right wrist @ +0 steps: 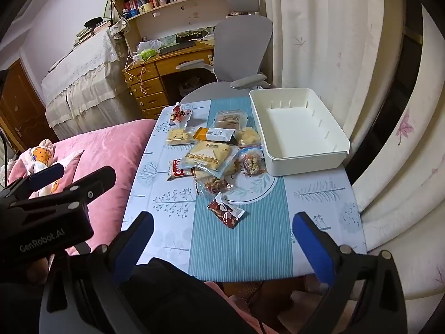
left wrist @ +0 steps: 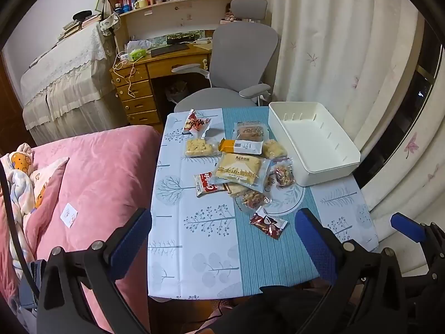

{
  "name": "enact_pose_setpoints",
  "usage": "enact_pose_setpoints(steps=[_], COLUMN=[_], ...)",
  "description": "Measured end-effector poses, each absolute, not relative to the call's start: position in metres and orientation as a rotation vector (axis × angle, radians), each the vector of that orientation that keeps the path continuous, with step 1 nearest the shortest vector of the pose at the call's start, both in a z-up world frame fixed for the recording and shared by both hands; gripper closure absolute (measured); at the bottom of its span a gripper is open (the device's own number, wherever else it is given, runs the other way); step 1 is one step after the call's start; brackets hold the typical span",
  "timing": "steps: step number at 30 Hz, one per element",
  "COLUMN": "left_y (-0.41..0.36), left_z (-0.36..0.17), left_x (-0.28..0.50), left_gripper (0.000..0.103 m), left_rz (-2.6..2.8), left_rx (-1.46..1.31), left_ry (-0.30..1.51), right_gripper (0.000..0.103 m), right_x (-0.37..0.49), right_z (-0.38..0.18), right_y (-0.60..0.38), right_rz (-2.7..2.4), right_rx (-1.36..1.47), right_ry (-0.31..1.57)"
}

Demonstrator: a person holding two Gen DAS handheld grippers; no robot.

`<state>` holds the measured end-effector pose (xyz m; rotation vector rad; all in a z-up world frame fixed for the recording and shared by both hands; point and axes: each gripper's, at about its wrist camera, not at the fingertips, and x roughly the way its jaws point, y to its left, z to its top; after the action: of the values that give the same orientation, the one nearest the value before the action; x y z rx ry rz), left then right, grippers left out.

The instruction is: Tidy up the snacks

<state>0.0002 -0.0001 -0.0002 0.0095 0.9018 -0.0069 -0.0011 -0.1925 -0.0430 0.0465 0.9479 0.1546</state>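
Note:
Several wrapped snacks lie in a loose pile (left wrist: 239, 164) (right wrist: 211, 153) on the middle of a small table with a blue patterned cloth (left wrist: 200, 239) (right wrist: 239, 239). A red and white packet (left wrist: 267, 222) (right wrist: 225, 213) lies nearest me. An empty white bin (left wrist: 311, 142) (right wrist: 300, 128) stands at the table's far right corner. My left gripper (left wrist: 222, 239) is open and empty above the near table edge. My right gripper (right wrist: 222, 239) is open and empty, also short of the snacks. The left gripper also shows at the left of the right wrist view (right wrist: 55, 183).
A pink bed (left wrist: 91, 172) (right wrist: 105, 150) lies against the table's left side. A grey office chair (left wrist: 239, 66) (right wrist: 239, 55) stands behind the table, with a wooden desk (left wrist: 155, 69) and bookshelves beyond. Curtains (left wrist: 347, 41) (right wrist: 333, 27) hang on the right.

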Motion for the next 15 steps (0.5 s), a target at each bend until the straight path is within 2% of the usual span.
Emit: enact_pose_setpoints(steps=[15], left_y=[0.005], left_z=[-0.011], left_x=[-0.004], left_gripper=[0.001], left_rz=[-0.031], left_rx=[-0.022], left_ry=[0.941], right_gripper=[0.003], right_x=[-0.003], right_z=[-0.041], right_y=[-0.192], right_rz=[0.156], right_rx=[0.057], right_ry=[0.962])
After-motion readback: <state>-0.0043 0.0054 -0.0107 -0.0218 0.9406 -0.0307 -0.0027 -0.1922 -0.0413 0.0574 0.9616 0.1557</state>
